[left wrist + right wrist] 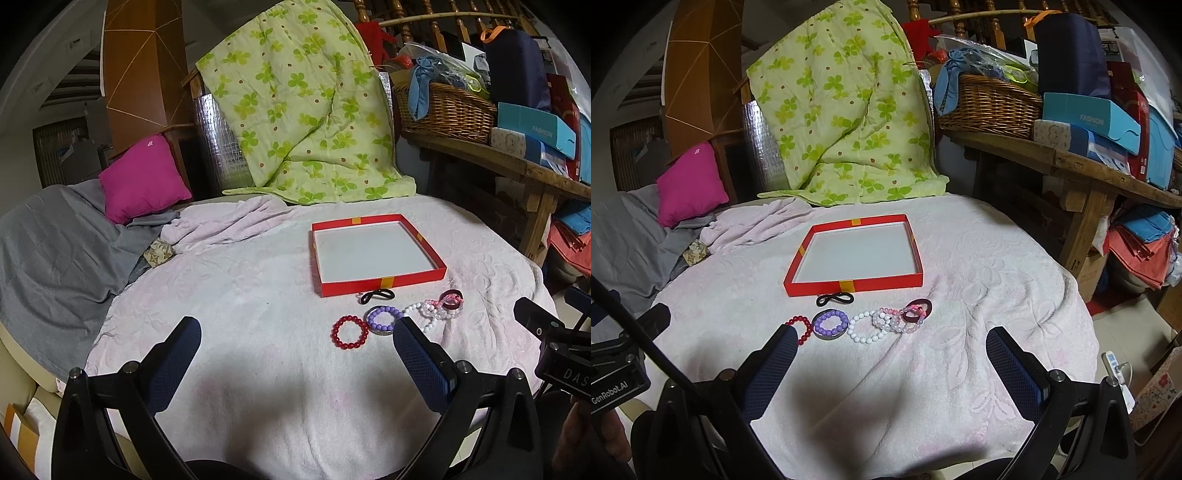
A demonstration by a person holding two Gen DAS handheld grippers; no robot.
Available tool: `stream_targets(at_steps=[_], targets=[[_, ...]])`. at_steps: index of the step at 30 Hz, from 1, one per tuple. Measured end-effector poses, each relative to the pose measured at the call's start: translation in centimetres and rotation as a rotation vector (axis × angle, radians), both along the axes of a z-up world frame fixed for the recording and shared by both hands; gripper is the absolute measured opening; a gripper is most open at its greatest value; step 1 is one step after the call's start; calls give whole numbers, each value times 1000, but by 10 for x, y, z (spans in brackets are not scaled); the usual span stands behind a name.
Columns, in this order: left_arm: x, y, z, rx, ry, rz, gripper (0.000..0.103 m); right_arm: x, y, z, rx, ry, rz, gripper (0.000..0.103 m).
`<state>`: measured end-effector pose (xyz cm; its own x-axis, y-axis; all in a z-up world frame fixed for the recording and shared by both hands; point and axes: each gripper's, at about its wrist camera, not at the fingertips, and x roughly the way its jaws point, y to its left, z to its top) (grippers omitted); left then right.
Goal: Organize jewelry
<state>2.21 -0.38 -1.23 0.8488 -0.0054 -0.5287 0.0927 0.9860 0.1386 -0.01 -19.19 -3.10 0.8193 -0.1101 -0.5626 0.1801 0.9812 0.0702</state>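
A shallow red box point(382, 283) point(855, 285) with a white floor lies empty on the pale pink cloth. In front of it lie a black hair tie point(377, 295) point(834, 298), a red bead bracelet point(349, 331) point(801, 328), a purple bead bracelet on a metal bangle point(384, 318) point(830, 324), a white bead bracelet point(424, 317) point(866, 326), a clear pink one point(888, 320) and a dark red ring point(451, 300) point(916, 312). My left gripper point(297, 332) is open and empty, short of the jewelry. My right gripper point(892, 341) is open and empty, just before the row.
The round table point(258, 369) is covered by the pink cloth. A green quilt point(303, 99) hangs behind, a magenta cushion point(142, 179) and grey blanket point(55, 243) at left. A wooden bench point(1089, 166) with a wicker basket point(990, 101) and boxes stands right.
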Motion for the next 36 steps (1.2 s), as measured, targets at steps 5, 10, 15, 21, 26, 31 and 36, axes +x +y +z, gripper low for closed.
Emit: stream_targets(at_steps=[5,10,15,21,26,31,36], targets=[[6,1,-5,3,8,0,103,10,1,-1,30,1,-9,103],[26,-1,-13,-13,46,-21,103,21,-9,-6,110,-18,-14,103],[77,9,-50,-105,228,-97,103,39,-35,-31,110,-3,-12,103],[130,20,-101,-113,359,-63,103,80,-84,-74,208,122,-24,86],[155,18,-117,-61,367,-81,103,129,-99,-91,267,186,0,63],[172,23,-131,-45,393,-81,103,171,-101,-113,359,275,36,48],[175,18,-137,-46,417,-122,102,186,-95,-137,373,364,27,33]])
